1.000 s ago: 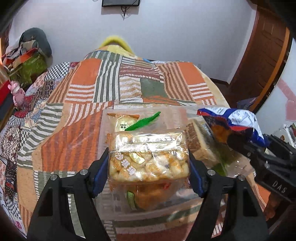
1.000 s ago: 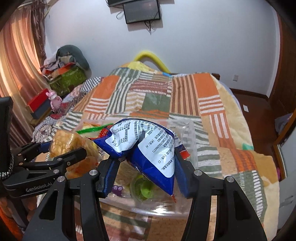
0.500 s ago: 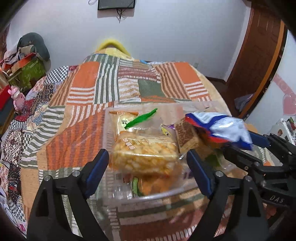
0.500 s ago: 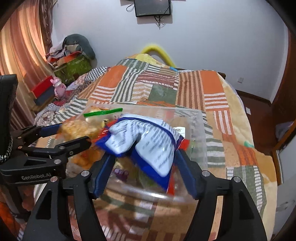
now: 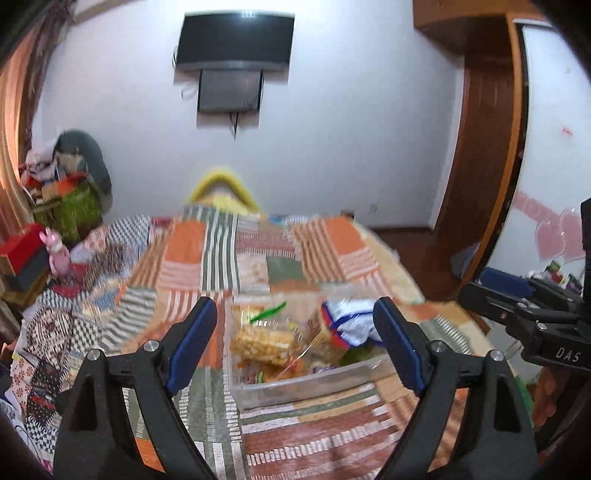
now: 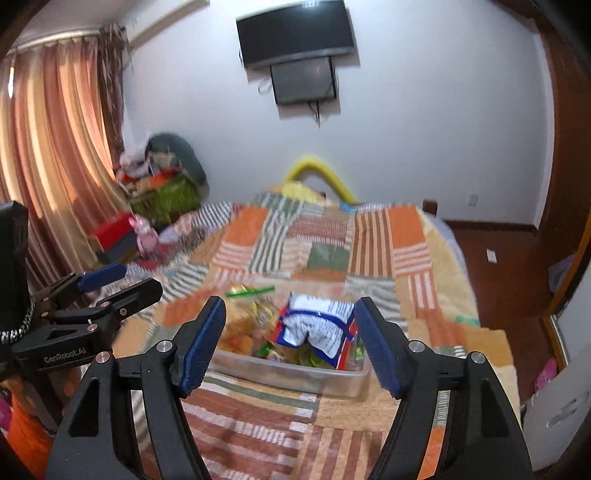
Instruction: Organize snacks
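Hovering over the patchwork bedspread (image 5: 332,424), your left gripper (image 5: 293,345) and right gripper (image 6: 291,341) gape wide and empty; the rice-cracker pack (image 5: 264,343) and blue-and-white snack bag (image 6: 317,330) lie in the clear plastic bin (image 6: 295,376).

- Bare quilt (image 5: 314,424) is lying open along the lower frame, before the clear bin (image 5: 295,380).
- Piled snacks (image 6: 314,328) are filling the bin's opening.

My two wrist cameras look forward and slightly down over the bed (image 5: 221,258) toward the far wall. Both share the nearby snack tub (image 5: 295,384) (image 6: 295,374) and television (image 5: 236,37) (image 6: 295,33).
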Available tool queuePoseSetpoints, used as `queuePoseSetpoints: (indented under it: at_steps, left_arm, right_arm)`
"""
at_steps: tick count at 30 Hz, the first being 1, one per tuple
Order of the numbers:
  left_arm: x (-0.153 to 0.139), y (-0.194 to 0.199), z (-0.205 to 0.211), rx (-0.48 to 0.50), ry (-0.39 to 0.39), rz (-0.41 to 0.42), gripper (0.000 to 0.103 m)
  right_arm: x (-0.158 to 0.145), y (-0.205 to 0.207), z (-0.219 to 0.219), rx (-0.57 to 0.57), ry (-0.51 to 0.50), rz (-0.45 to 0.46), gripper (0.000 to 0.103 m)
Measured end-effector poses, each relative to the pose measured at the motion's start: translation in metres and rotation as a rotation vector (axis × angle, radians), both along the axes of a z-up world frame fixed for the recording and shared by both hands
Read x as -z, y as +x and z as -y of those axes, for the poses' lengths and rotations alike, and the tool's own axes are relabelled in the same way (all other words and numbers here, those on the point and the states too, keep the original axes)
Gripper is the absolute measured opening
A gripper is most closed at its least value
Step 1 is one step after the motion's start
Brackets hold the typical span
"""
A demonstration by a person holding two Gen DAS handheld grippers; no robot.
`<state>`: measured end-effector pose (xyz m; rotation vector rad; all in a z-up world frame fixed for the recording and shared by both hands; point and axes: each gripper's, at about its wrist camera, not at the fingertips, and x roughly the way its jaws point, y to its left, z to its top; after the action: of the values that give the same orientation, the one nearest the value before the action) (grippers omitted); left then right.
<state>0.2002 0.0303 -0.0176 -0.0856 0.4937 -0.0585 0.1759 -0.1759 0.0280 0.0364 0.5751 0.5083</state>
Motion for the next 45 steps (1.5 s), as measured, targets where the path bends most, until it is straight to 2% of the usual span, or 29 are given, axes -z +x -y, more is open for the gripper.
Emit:
queuePoseSetpoints:
  at_steps: [4, 7, 10, 17, 45]
  left_arm:
    - [-0.027, -0.036, 0.005, -0.002, 0.0, 0.098, 0.088]
    - [-0.04, -0.058, 0.009, -0.01, 0.007, 0.155, 0.094]
    - [-0.047, -0.074, 0.012, -0.016, 0.012, 0.194, 0.101]
    - [-0.049, -0.094, 0.021, -0.011, 0.06, 0.219, 0.103]
    - [-0.039, -0.107, 0.023, -0.002, 0.043, 0.224, 0.103]
  right_arm:
    - [-0.021, -0.026, 0.006, 0.0, 0.048, 0.063, 0.07]
    - [-0.031, -0.043, 0.007, 0.003, 0.063, 0.108, 0.073]
    - [-0.037, -0.056, 0.006, 0.017, 0.057, 0.155, 0.082]
    - [-0.034, -0.066, 0.004, 0.052, 0.046, 0.203, 0.103]
    - [-0.029, -0.079, 0.009, 0.064, 0.022, 0.209, 0.103]
